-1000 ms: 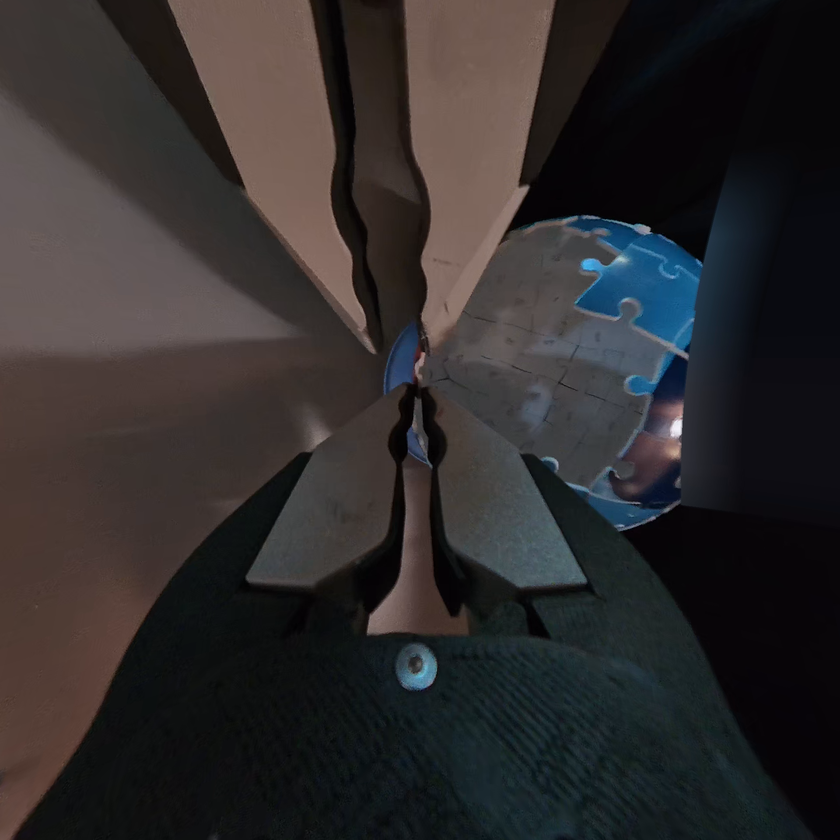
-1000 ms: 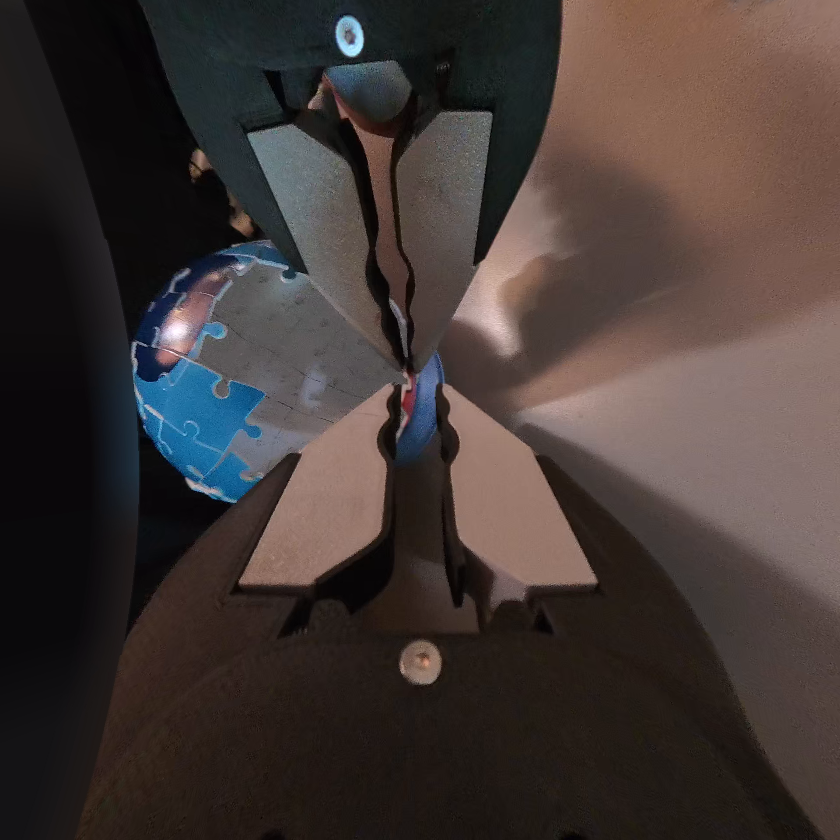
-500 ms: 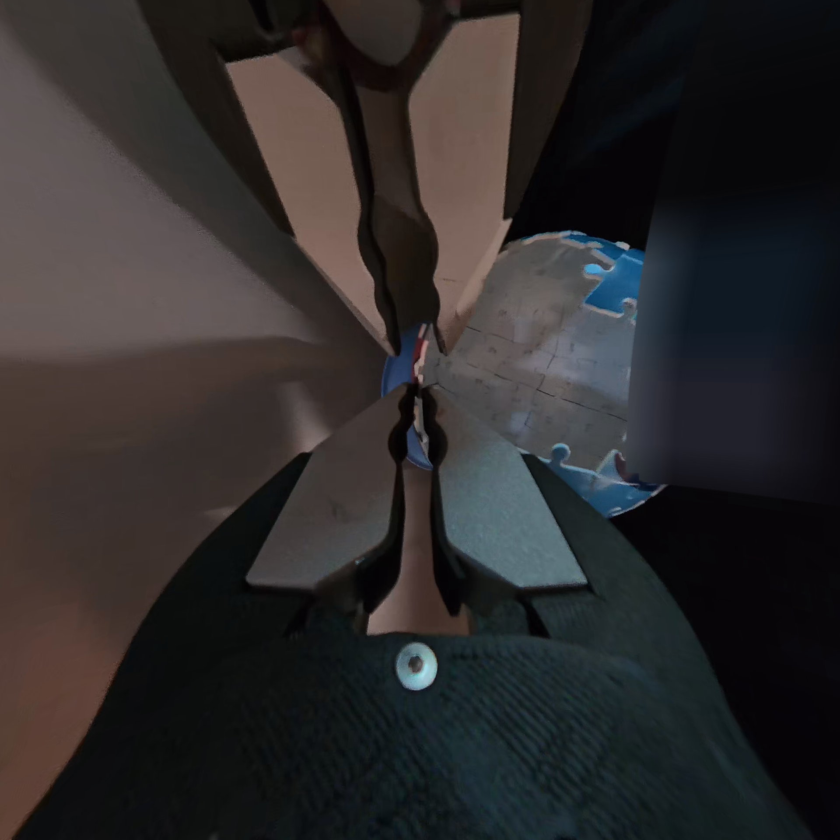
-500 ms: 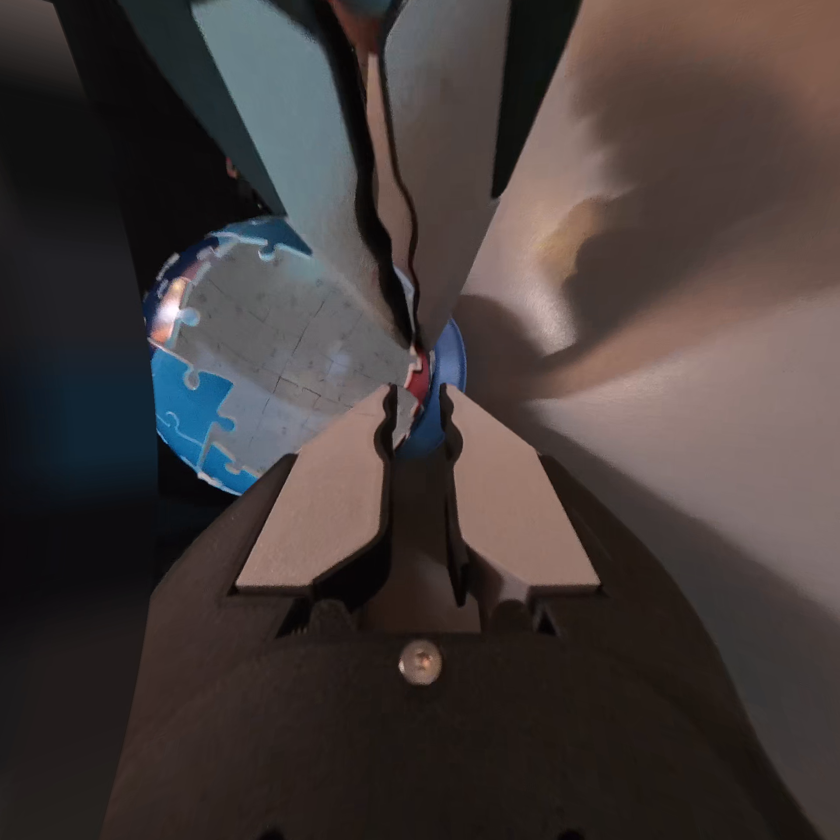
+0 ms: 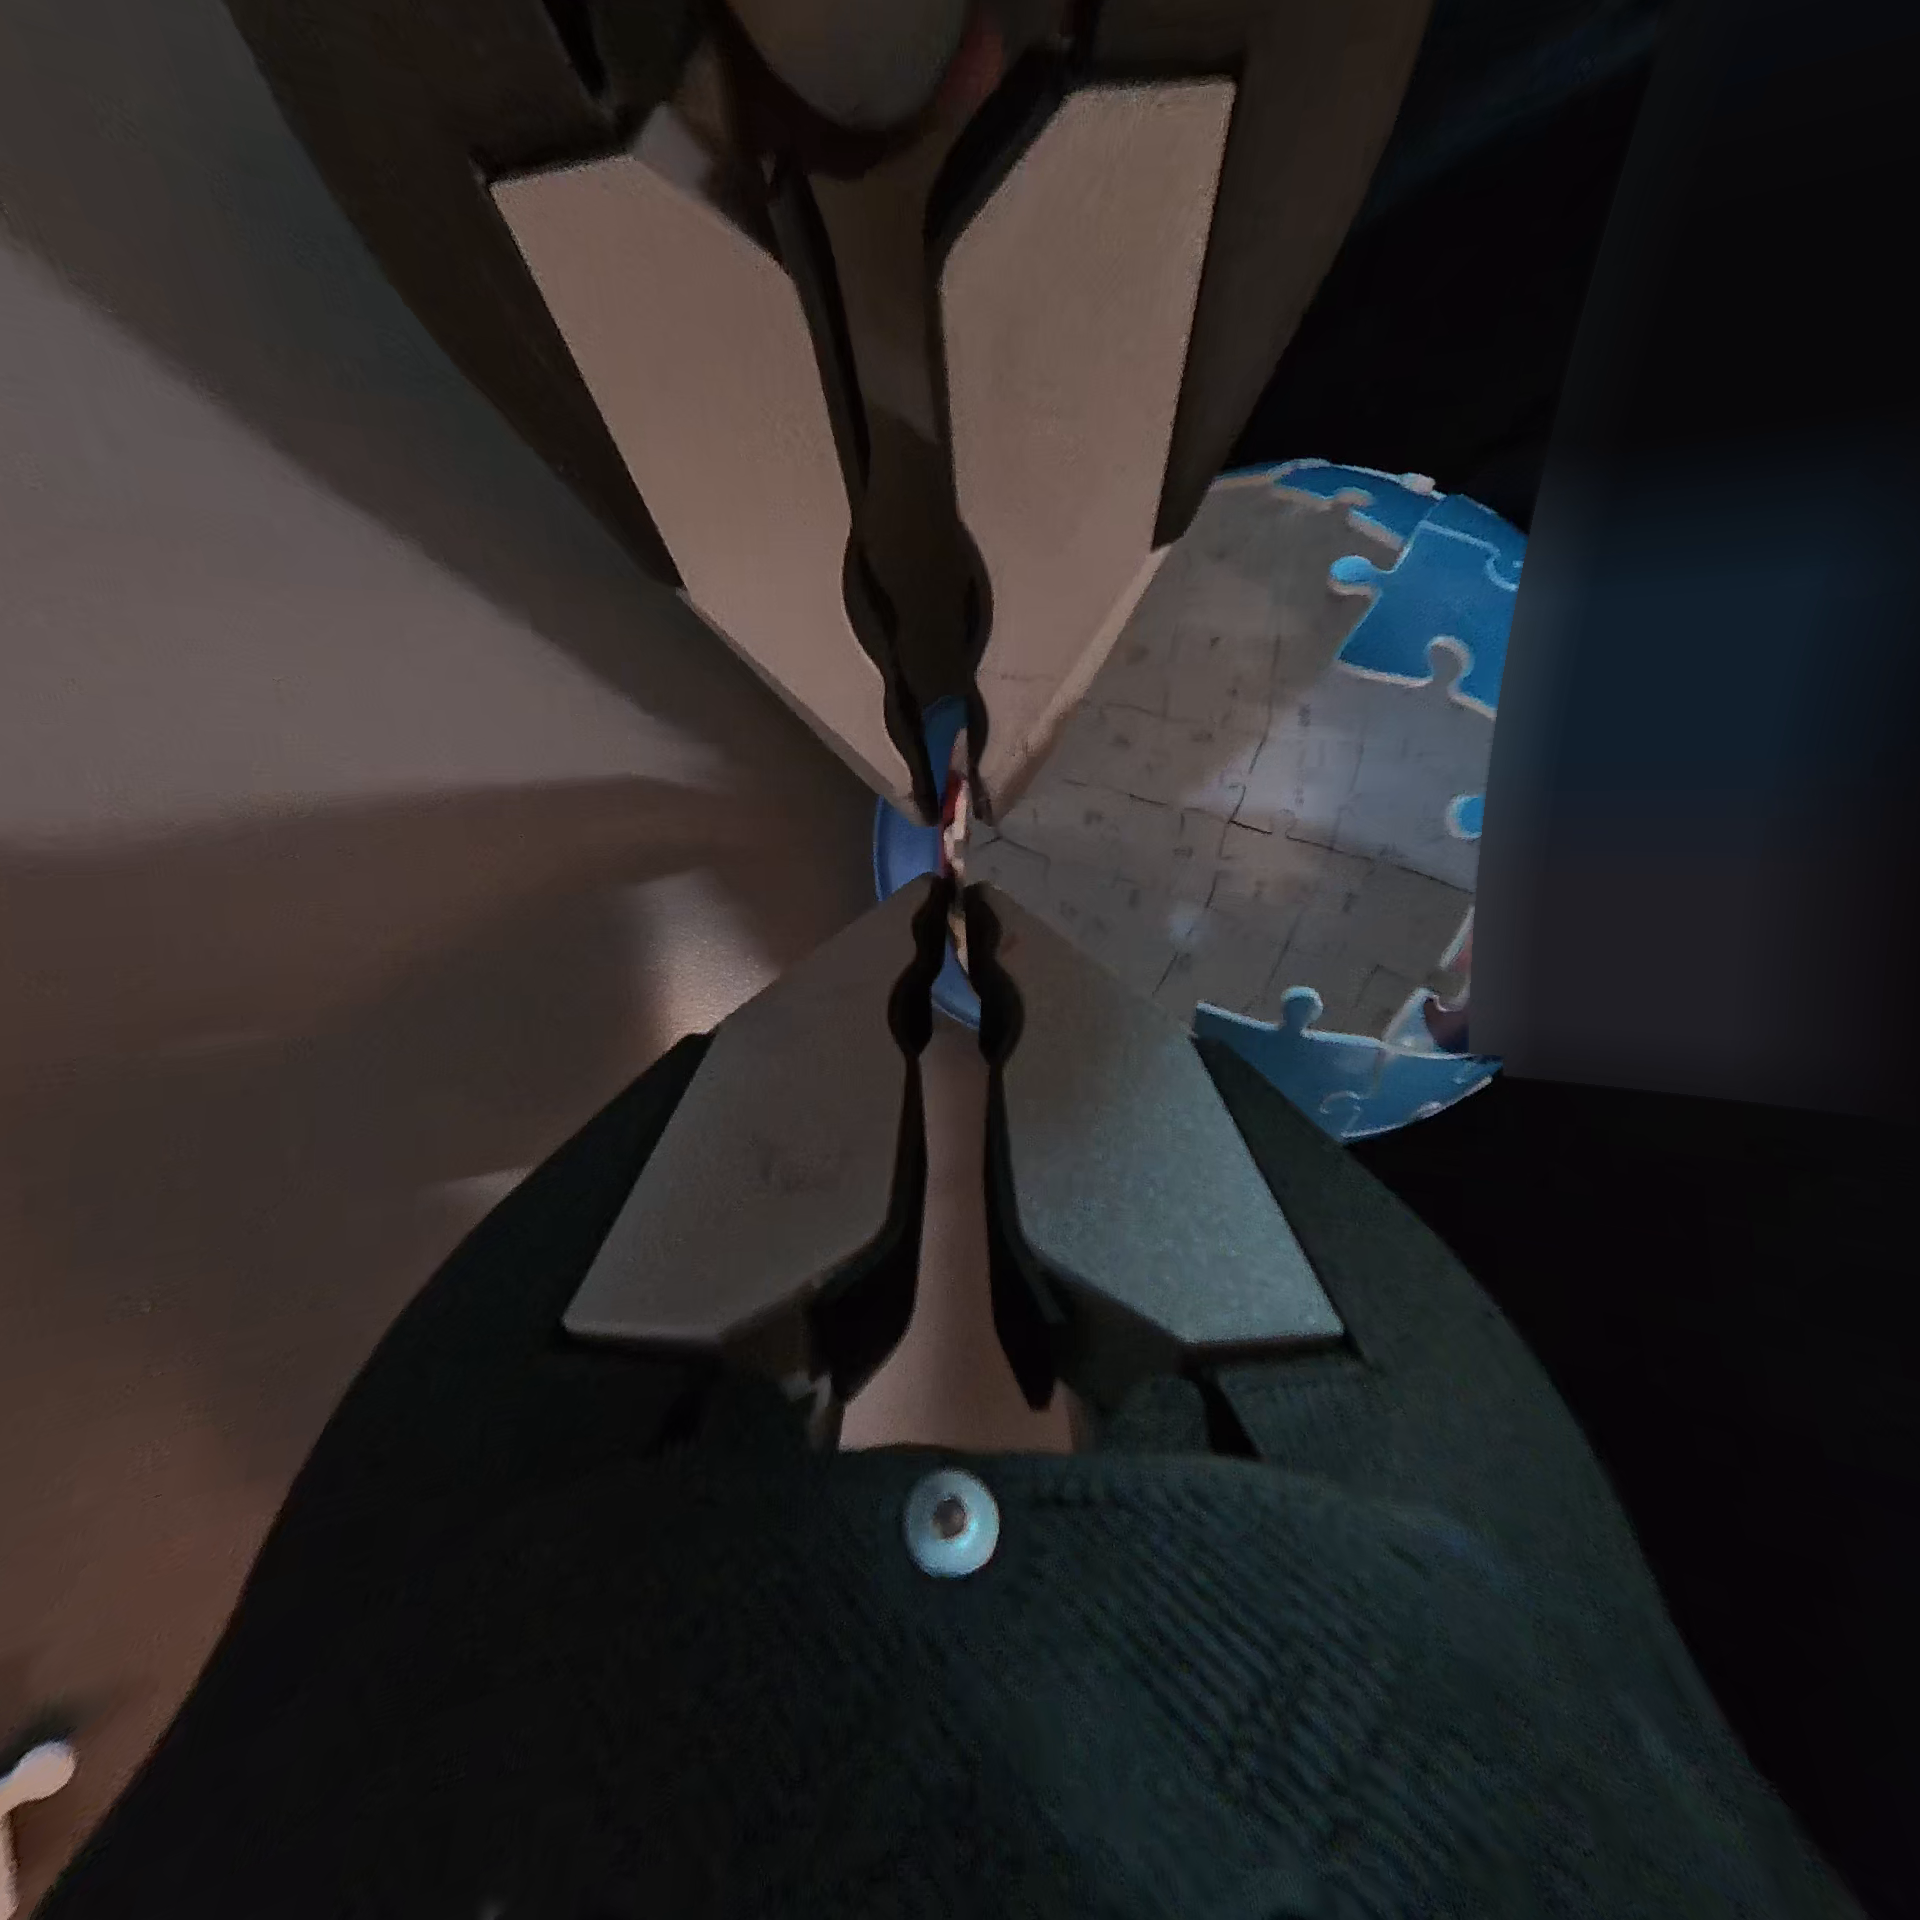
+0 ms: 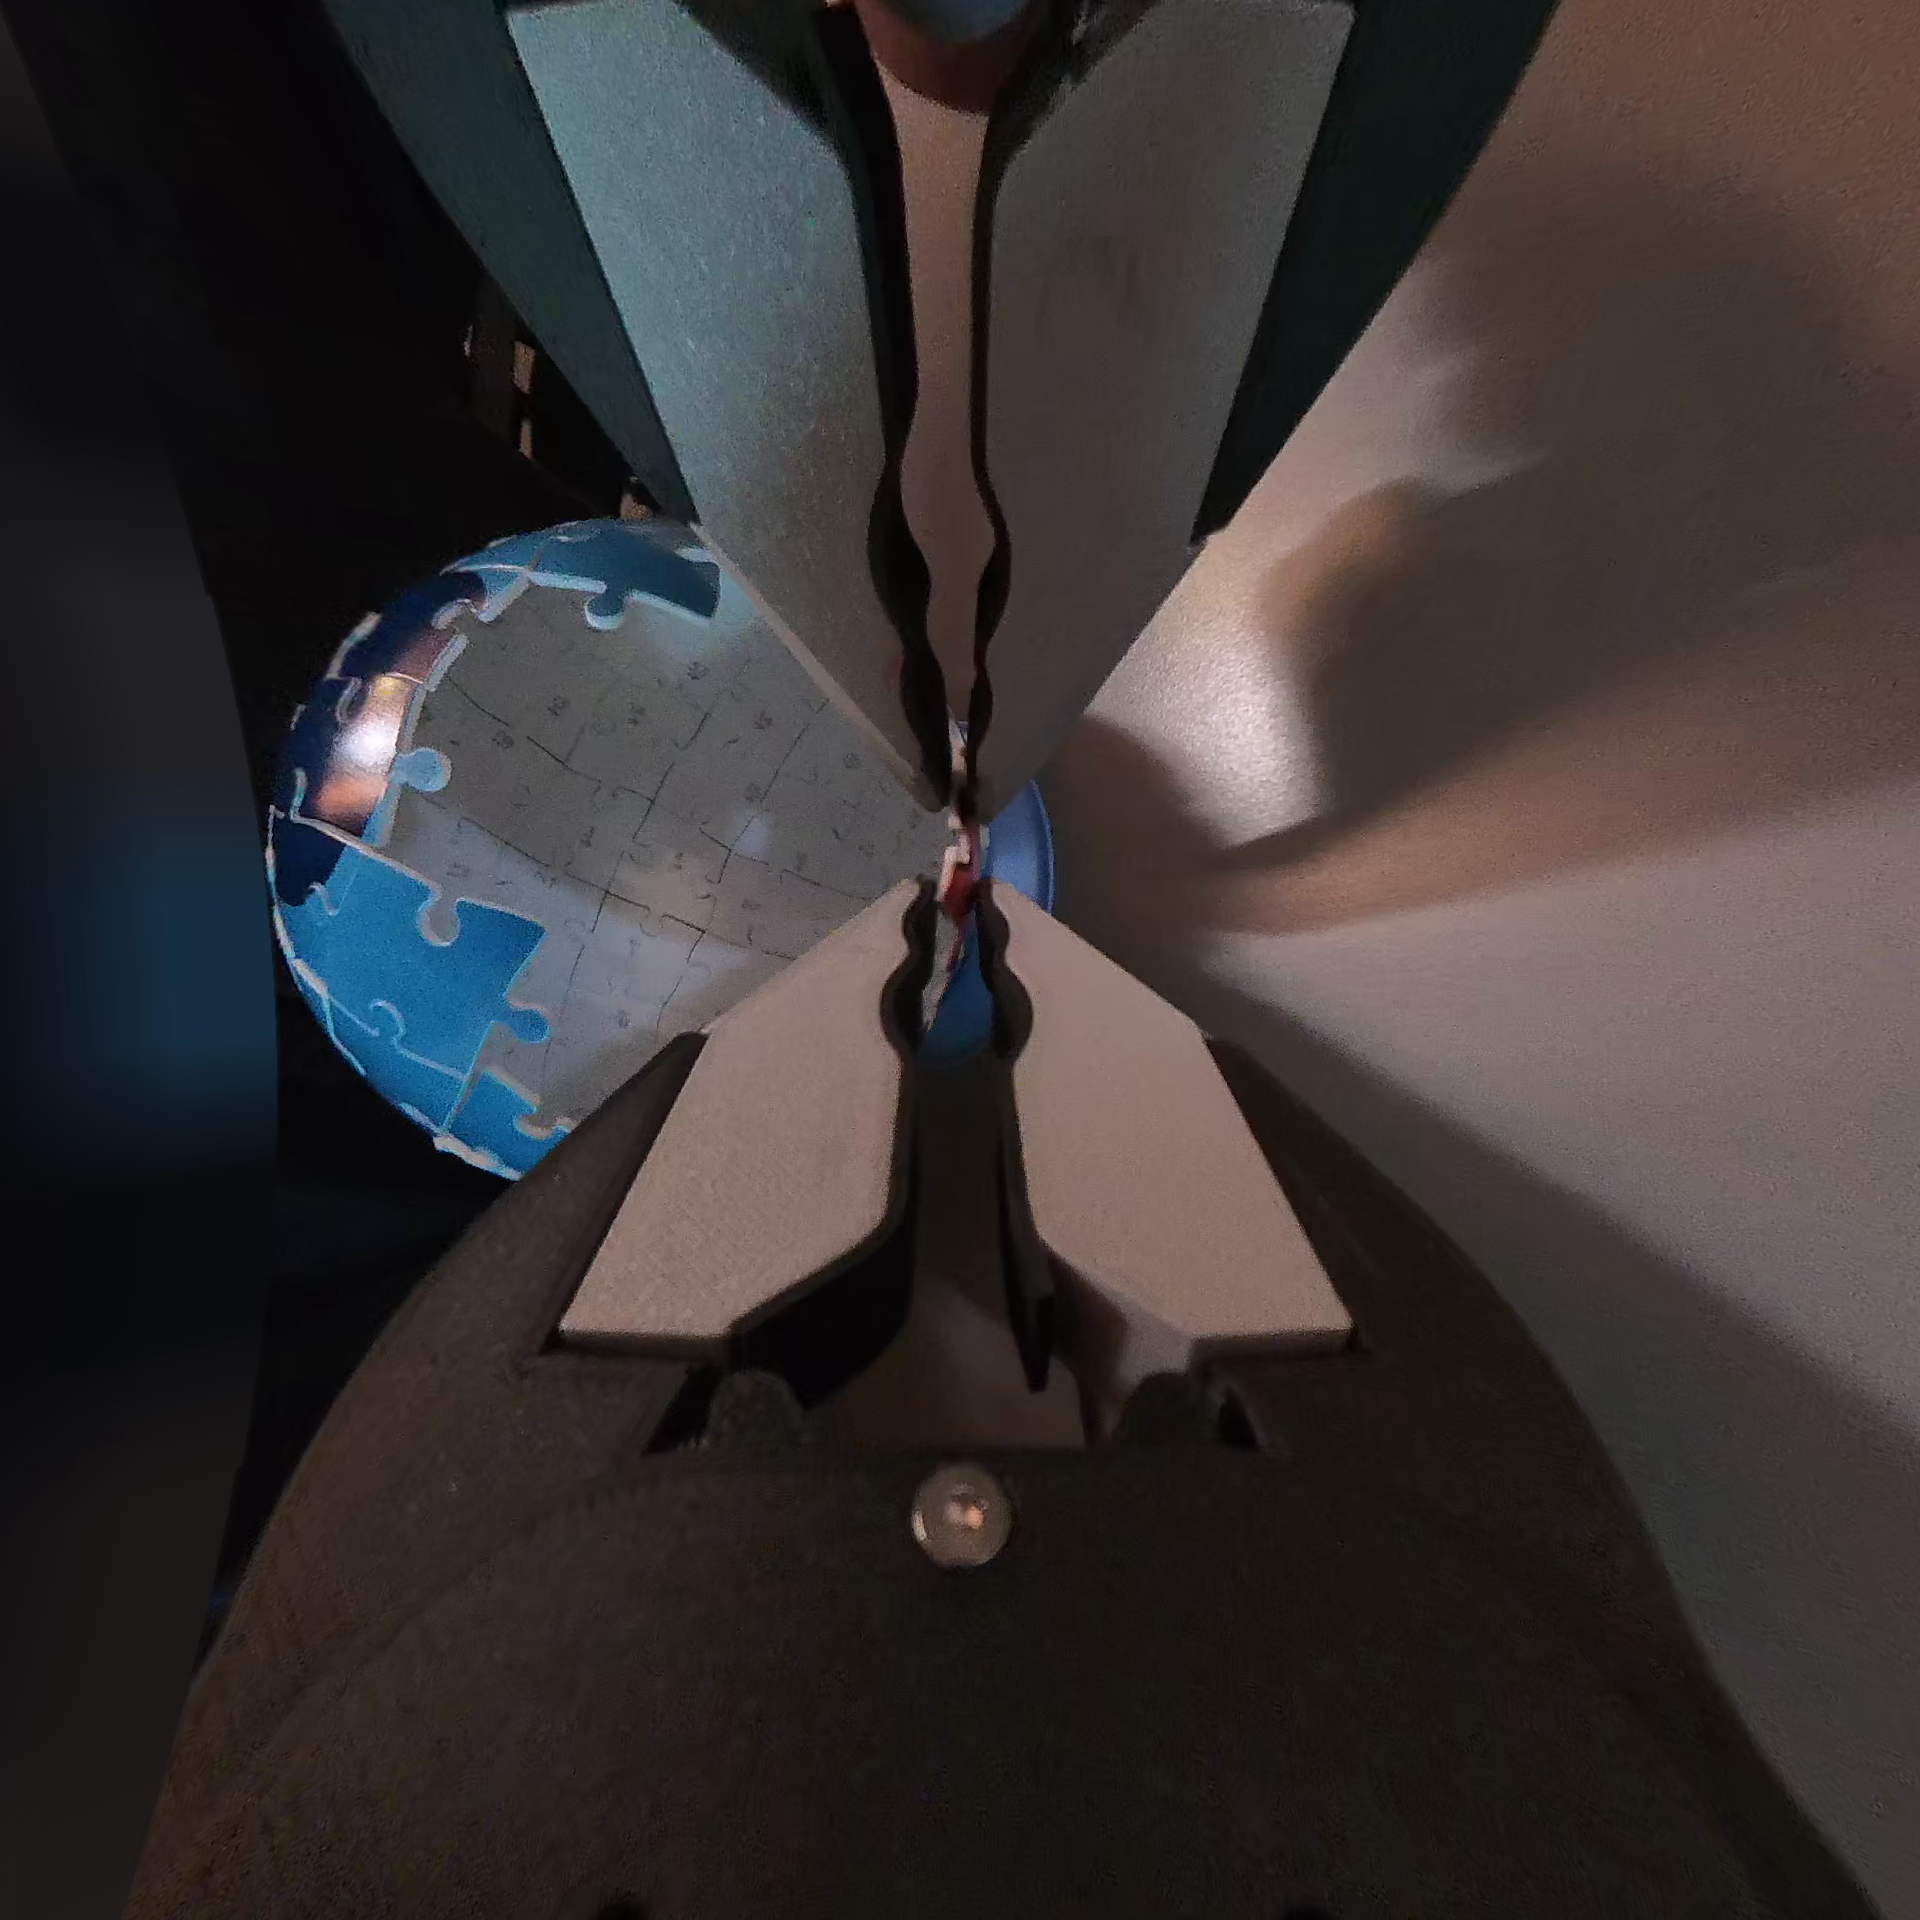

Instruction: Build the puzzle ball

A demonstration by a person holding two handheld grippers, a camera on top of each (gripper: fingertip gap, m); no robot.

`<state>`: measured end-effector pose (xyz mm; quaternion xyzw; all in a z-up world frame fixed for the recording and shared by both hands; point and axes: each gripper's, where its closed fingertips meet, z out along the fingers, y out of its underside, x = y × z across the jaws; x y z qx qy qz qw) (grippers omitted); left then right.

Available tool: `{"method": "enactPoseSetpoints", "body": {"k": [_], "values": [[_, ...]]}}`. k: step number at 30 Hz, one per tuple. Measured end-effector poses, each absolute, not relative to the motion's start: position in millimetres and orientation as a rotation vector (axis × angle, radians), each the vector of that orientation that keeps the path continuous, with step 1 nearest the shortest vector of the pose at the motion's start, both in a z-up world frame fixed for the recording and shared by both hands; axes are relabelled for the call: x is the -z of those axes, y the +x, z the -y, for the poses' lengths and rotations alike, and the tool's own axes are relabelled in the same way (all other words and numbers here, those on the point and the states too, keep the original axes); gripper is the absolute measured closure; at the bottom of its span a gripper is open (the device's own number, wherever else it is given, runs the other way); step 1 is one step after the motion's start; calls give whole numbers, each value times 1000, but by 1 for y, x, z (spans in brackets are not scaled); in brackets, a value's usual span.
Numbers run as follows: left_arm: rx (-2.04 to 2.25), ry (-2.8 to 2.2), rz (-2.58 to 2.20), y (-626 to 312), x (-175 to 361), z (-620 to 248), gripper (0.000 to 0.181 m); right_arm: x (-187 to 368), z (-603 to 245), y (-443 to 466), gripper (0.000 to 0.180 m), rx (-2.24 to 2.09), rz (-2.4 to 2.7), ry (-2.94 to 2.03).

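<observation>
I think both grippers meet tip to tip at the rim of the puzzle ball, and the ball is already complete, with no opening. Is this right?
Not quite. The puzzle ball is unfinished: the right wrist view looks through a large opening onto the pale inner sides of its pieces. The rest holds: left gripper and right gripper meet at its rim.

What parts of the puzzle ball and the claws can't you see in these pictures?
- Left wrist view: the puzzle ball's right side, behind a dark patch.
- Right wrist view: the ball's right side, behind both claws' fingers.
- Both views: the small piece at the fingertips, nearly buried between them.
</observation>
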<state>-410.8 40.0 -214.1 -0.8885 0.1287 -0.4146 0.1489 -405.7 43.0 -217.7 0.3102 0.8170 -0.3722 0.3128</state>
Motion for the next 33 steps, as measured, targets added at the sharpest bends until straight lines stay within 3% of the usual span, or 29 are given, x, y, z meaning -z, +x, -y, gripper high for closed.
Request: {"method": "enactPoseSetpoints", "body": {"k": [21, 33], "values": [[1082, -2610, -404, -410, 222, -37, 174, 221, -41, -408, 179, 950, -2174, 1020], [1009, -2562, -515, -408, 219, -40, 180, 217, -43, -405, 176, 943, -2118, 980]]}}
